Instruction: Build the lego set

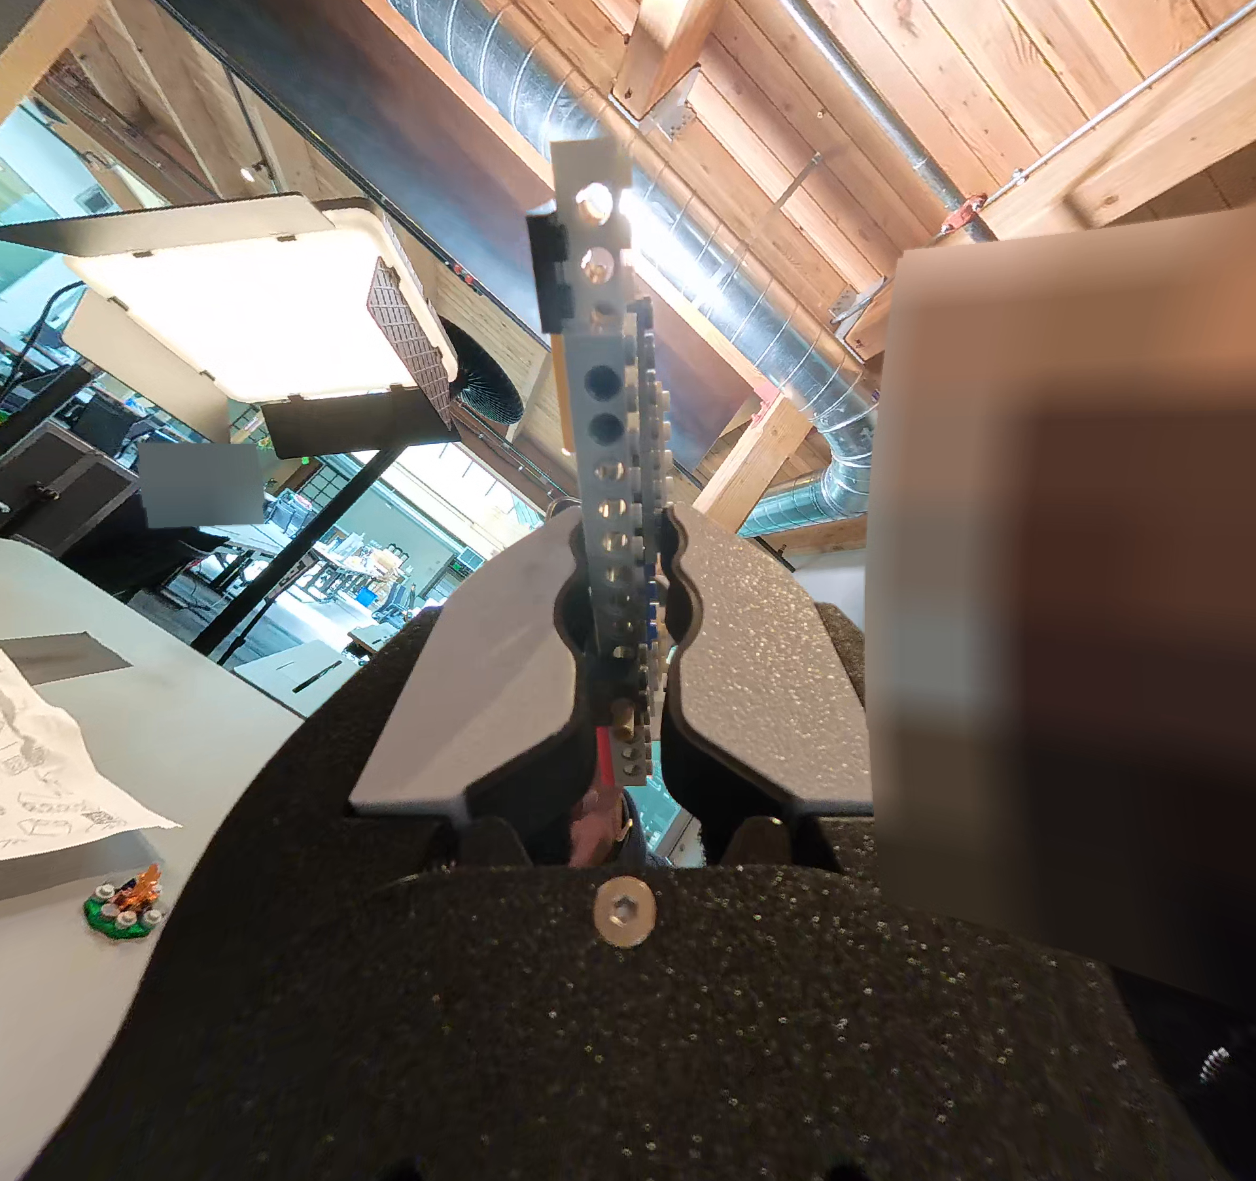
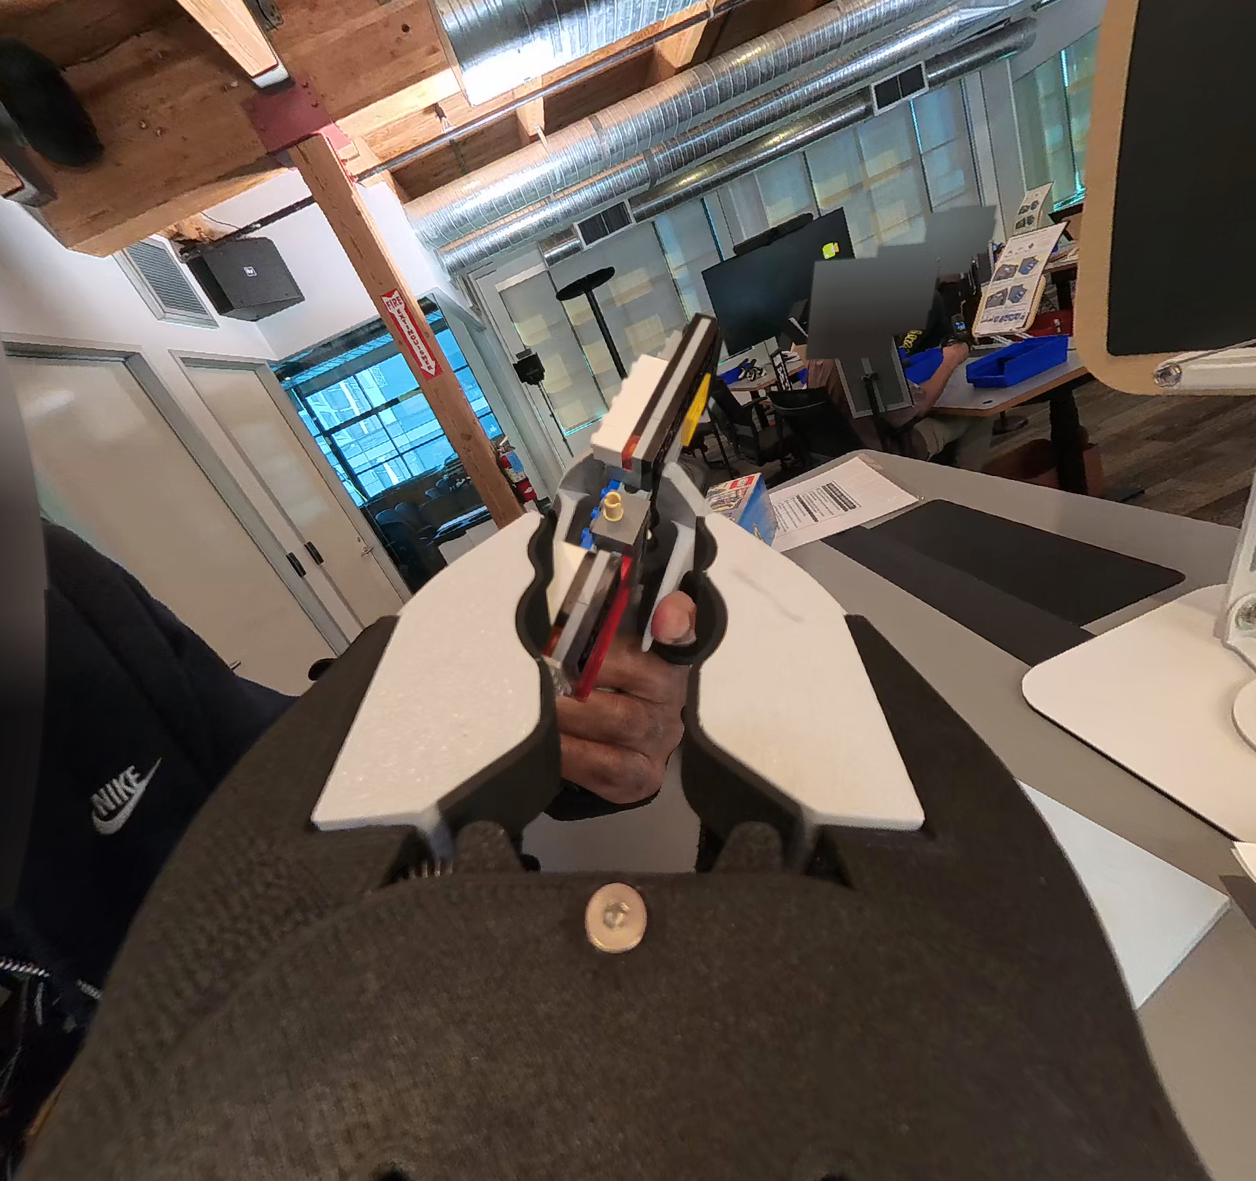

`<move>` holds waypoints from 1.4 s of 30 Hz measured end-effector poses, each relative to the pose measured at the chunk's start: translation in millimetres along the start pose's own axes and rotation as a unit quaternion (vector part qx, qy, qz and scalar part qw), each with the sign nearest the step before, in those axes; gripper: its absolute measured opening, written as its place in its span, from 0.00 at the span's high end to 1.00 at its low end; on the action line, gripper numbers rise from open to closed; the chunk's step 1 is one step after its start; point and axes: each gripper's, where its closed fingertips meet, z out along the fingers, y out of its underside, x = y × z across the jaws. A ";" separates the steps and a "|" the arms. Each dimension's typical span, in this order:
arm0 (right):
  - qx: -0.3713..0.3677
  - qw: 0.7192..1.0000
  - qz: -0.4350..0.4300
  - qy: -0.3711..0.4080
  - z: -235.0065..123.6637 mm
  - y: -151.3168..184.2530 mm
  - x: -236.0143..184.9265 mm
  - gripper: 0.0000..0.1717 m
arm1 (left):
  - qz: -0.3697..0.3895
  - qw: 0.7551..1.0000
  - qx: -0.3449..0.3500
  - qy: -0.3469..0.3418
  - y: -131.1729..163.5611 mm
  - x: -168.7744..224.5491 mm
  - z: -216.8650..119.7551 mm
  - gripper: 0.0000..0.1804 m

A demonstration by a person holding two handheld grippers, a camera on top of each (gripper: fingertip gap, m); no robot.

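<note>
- The left gripper (image 1: 622, 578) is clamped on a tall grey brick-built assembly (image 1: 601, 401), which rises toward 12 o'clock.
- The right gripper (image 2: 622, 578) has its jaws apart around the same assembly (image 2: 652, 401); whether its pads press it, I cannot tell.
- A hand (image 2: 612, 727) sits at 6 o'clock behind the assembly.
- A small green brick piece (image 1: 122, 910) lies on the table (image 1: 170, 741) at 8 o'clock.

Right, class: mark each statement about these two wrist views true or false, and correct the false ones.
1. The left gripper grips a grey brick build with round holes. True.
2. That build lies flat on the table. False: it is held up towards the ceiling.
3. A green round piece sits on the table beside a printed sheet. True.
4. In the right view a hand shows behind the fingers. True.
5. The ceiling is white plaster. False: it is wood, with metal ducts.
</note>
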 end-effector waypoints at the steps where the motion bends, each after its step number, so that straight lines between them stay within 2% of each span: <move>1: 0.001 1.000 -0.001 -0.002 -0.1 -0.7 -1.1 0.77 | 0.000 1.000 0.000 0.000 0.1 0.8 0.7 0.90; 5: -0.003 1.000 -0.009 -0.007 0.1 -1.7 -5.7 0.77 | 0.006 1.000 -0.004 0.007 1.5 4.7 2.5 0.90; 11: -0.037 0.999 -0.032 0.011 -1.3 2.1 -6.4 0.78 | 0.043 0.998 -0.019 -0.033 3.5 -2.1 2.9 0.90; 18: -0.119 0.991 -0.050 0.047 -0.8 24.5 3.9 0.80 | 0.159 0.978 -0.096 -0.091 21.4 -4.8 11.9 0.90; 20: -0.131 0.990 -0.041 0.044 -1.3 31.1 7.6 0.84 | 0.190 0.968 -0.117 -0.114 25.5 -6.9 13.5 0.90; 27: -0.063 0.996 0.047 -0.031 -0.7 27.2 8.8 0.86 | 0.248 0.933 -0.160 -0.209 27.1 -15.8 15.9 0.89; 30: -0.040 0.994 0.082 -0.062 -2.2 23.9 7.5 0.87 | 0.262 0.924 -0.170 -0.221 26.8 -16.9 15.2 0.87; 38: -0.038 0.986 0.128 -0.097 -6.9 21.9 4.2 0.87 | 0.228 0.944 -0.114 -0.210 0.4 -7.9 9.5 0.81; 42: -0.076 0.986 0.125 -0.079 -4.6 33.7 7.0 0.87 | 0.216 0.945 -0.114 -0.216 -8.6 -7.1 4.1 0.75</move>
